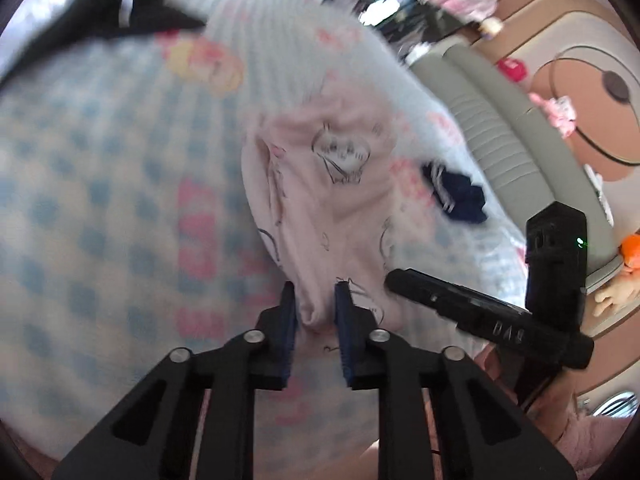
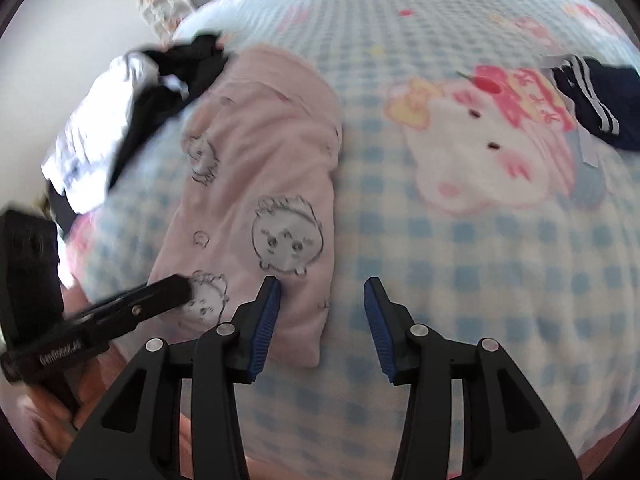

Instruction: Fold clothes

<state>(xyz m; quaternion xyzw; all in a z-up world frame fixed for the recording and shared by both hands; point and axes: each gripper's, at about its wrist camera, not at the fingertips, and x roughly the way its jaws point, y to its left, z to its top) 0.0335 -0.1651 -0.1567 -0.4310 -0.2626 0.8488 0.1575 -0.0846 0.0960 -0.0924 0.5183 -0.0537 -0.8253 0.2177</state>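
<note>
i am holding the left gripper [image 1: 314, 304] pinched on a bunched fold of the pink cartoon-print garment [image 2: 260, 184] at its near end; the pads are standing a little apart with cloth packed between them. the right gripper [image 2: 322, 312] is hanging wide open over the garment's near right corner, its left pad [image 2: 266, 316] over the cloth, its right pad over the checked bedspread [image 2: 460, 280], gripping nothing.

the garment is lying lengthwise on the bedspread, running from the near edge of the bed toward the far left, already narrowed into a long strip with a doubled edge along its right side. a heap of black and white clothes [image 2: 132, 120] is sitting at its far end toward the bed's left edge; a navy striped garment [image 2: 600, 96] is lying well apart toward the right edge.

judgement: a fold of the pink garment is in hand, lengthwise fold looking made. next i am likely needing the right claw closing on the near right corner, so both near corners can be carried toward the far end. both views are motion-blurred.
</note>
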